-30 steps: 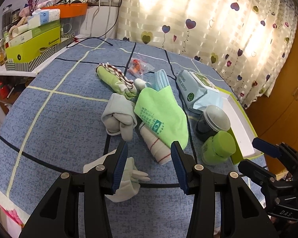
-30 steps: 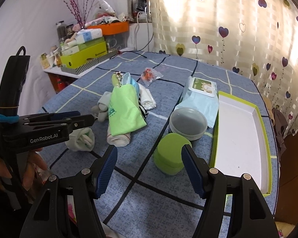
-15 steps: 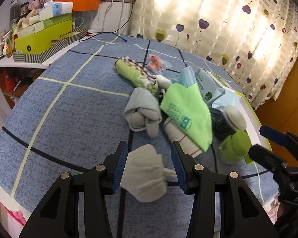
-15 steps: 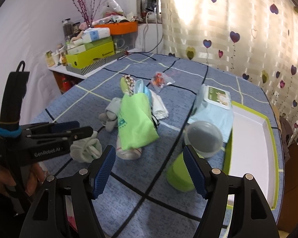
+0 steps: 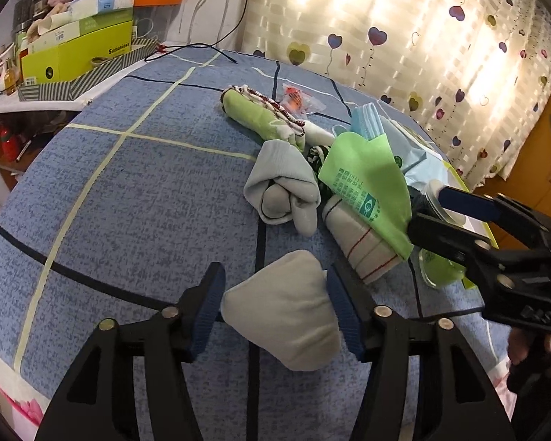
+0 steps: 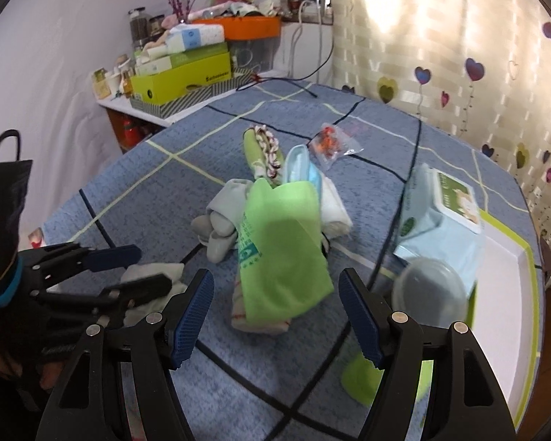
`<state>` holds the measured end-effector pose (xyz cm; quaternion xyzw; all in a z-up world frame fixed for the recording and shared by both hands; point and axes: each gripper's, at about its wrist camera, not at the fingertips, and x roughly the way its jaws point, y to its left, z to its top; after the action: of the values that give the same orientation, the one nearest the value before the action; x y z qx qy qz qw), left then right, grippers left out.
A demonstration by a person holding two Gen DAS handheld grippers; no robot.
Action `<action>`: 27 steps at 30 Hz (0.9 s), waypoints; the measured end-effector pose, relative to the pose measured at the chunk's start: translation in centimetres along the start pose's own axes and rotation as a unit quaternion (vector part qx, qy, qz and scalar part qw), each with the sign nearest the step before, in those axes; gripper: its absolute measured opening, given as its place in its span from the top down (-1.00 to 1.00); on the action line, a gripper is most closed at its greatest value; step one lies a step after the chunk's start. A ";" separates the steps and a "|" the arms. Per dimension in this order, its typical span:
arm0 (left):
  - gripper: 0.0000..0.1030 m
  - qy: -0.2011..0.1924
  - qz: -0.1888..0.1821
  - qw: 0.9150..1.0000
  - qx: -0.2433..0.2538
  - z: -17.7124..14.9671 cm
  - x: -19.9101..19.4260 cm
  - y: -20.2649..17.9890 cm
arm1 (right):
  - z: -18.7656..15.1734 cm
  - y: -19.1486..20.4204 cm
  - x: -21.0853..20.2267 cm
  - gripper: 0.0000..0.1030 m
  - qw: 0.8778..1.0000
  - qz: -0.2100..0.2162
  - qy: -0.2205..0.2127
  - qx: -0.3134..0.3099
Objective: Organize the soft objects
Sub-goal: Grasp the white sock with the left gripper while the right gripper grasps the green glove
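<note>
My left gripper [image 5: 275, 307] is open, its jaws on either side of a rolled white sock [image 5: 286, 312] on the blue checked tablecloth [image 5: 128, 191]; the sock also shows in the right wrist view [image 6: 154, 275]. Beyond it lie a grey sock bundle [image 5: 283, 187], a bright green cloth [image 5: 367, 180] over a white red-striped sock [image 5: 363, 250], and a green sock with braided trim [image 5: 260, 114]. My right gripper [image 6: 275, 316] is open and empty, hovering in front of the green cloth [image 6: 283, 242]. It appears at the right of the left wrist view [image 5: 459, 217].
A wet-wipes pack [image 6: 440, 213], a clear lidded tub [image 6: 429, 294], a green jar [image 6: 371, 378] and a white green-rimmed tray [image 6: 507, 294] stand at the right. A small plastic bag [image 6: 330, 143] lies farther back. Boxes [image 5: 77, 51] crowd the left shelf.
The left gripper has moved forward around the white sock, which now sits between its jaws. The right gripper has swung left towards the green cloth.
</note>
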<state>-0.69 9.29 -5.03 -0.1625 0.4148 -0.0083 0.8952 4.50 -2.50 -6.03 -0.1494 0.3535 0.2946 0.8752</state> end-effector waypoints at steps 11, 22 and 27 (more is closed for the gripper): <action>-0.15 -0.002 -0.022 1.000 0.010 0.1 -0.5 0.6 | 1.2 -0.2 3.5 0.31 0.999 -0.010 0.034 0.002; -0.15 -0.009 -0.037 0.999 0.021 0.1 -1.2 0.7 | 1.3 -0.1 1.3 0.73 1.000 -0.014 0.012 -0.009; -0.15 0.009 -0.039 0.999 0.029 -0.4 -0.1 0.3 | 1.1 -0.6 0.2 0.81 1.000 -0.014 0.002 0.001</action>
<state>-1.10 9.43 -5.30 -0.1528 0.4160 -0.0566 0.8946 5.55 -2.43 -5.35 -0.1541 0.3530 0.2819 0.8787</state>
